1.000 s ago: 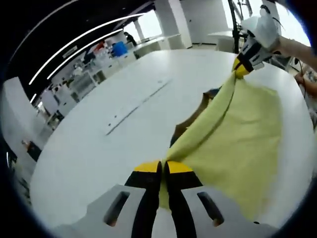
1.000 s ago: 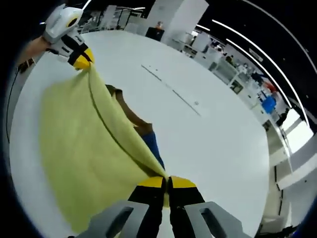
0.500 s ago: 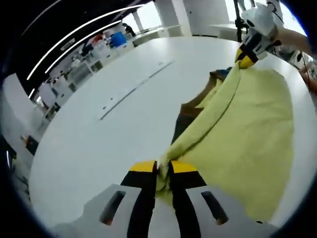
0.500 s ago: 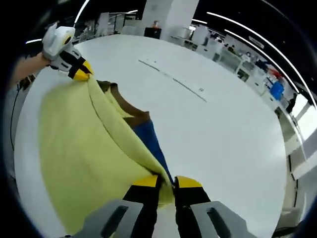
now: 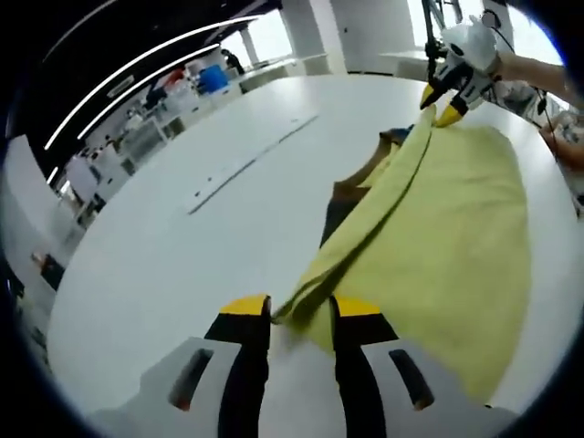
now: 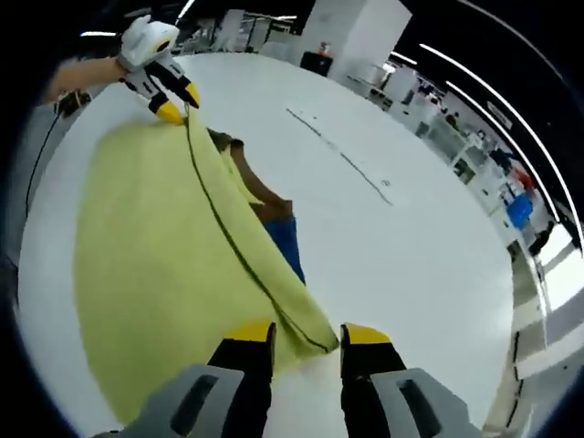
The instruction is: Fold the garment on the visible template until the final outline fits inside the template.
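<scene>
A yellow garment (image 5: 447, 228) lies folded over on the white table (image 5: 164, 265), its folded edge running between the two grippers. My left gripper (image 5: 301, 310) is open, with the near corner of the cloth lying loose between its jaws. In the left gripper view my right gripper (image 5: 447, 96) stands open just above the far corner. In the right gripper view the yellow garment (image 6: 155, 246) spreads to the left, and my right gripper (image 6: 307, 336) is open over its corner. The left gripper (image 6: 178, 99) is open at the far end. A brown and blue piece (image 6: 274, 219) peeks out from under the fold.
A thin seam line (image 5: 246, 169) crosses the table beyond the garment. Shelves and desks (image 5: 155, 119) stand past the table's far edge. A person's hand (image 6: 82, 73) holds the far gripper. A dark cable (image 6: 36, 164) runs along the table's left edge.
Both grippers have gone from shut on the yellow garment's folded edge to open. The cloth has dropped from them and now lies flatter on the table.
</scene>
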